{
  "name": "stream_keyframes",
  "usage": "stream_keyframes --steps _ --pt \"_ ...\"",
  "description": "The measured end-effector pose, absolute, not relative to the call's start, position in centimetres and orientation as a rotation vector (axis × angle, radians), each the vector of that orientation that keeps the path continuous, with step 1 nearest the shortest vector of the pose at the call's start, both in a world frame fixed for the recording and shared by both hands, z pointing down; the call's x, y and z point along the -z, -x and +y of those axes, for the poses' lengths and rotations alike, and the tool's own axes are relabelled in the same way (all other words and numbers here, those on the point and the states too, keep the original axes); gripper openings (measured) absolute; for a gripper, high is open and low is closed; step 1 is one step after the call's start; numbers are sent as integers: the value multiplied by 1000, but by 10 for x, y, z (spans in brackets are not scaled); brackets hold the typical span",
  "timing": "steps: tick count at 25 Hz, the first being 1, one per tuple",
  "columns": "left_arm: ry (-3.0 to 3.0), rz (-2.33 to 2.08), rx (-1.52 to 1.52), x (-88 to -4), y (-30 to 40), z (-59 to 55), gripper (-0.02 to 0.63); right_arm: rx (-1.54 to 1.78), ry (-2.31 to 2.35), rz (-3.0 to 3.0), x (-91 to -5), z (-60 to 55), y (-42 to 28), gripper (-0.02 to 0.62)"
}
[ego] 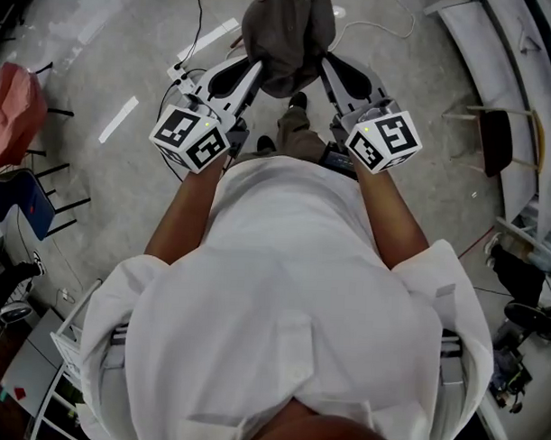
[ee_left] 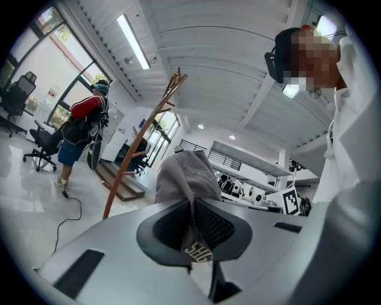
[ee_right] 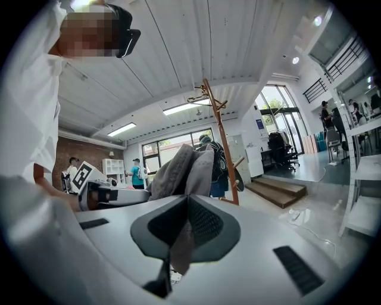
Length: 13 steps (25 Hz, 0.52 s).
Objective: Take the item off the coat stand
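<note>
A grey garment (ego: 287, 30) hangs bunched between my two grippers at the top of the head view. My left gripper (ego: 255, 68) is shut on its left side, and in the left gripper view the cloth (ee_left: 184, 176) and its printed label (ee_left: 198, 253) sit pinched in that gripper (ee_left: 193, 209). My right gripper (ego: 325, 65) is shut on the other side, and in the right gripper view a fold of cloth (ee_right: 186, 170) runs down between its closed pads (ee_right: 187, 207). The wooden coat stand (ee_left: 141, 137) (ee_right: 221, 140) stands apart behind the garment, its hooks bare.
A person with a backpack (ee_left: 82, 128) walks by an office chair (ee_left: 38, 143), with a cable (ee_left: 65, 208) on the floor. Wooden steps (ee_right: 280, 190) lie beyond the stand. A dark chair (ego: 495, 141) stands to the right, and a blue chair (ego: 28, 206) and red cloth (ego: 16, 115) to the left.
</note>
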<state>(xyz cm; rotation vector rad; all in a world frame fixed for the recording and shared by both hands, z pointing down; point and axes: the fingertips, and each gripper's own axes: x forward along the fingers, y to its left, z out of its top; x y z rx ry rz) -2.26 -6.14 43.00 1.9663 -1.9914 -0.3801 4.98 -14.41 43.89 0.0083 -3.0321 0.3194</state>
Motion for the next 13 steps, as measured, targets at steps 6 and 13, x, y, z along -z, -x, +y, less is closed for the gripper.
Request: stream_keyframes --steps 6,13 --pt "-2040 -1889 396 -430 8 -67 48 -198 -37 -3087 -426 -145 -67 28" --pt "-2113 -1798 382 -428 6 -70 48 -176 -106 -3099 -418 -143 -73 28"
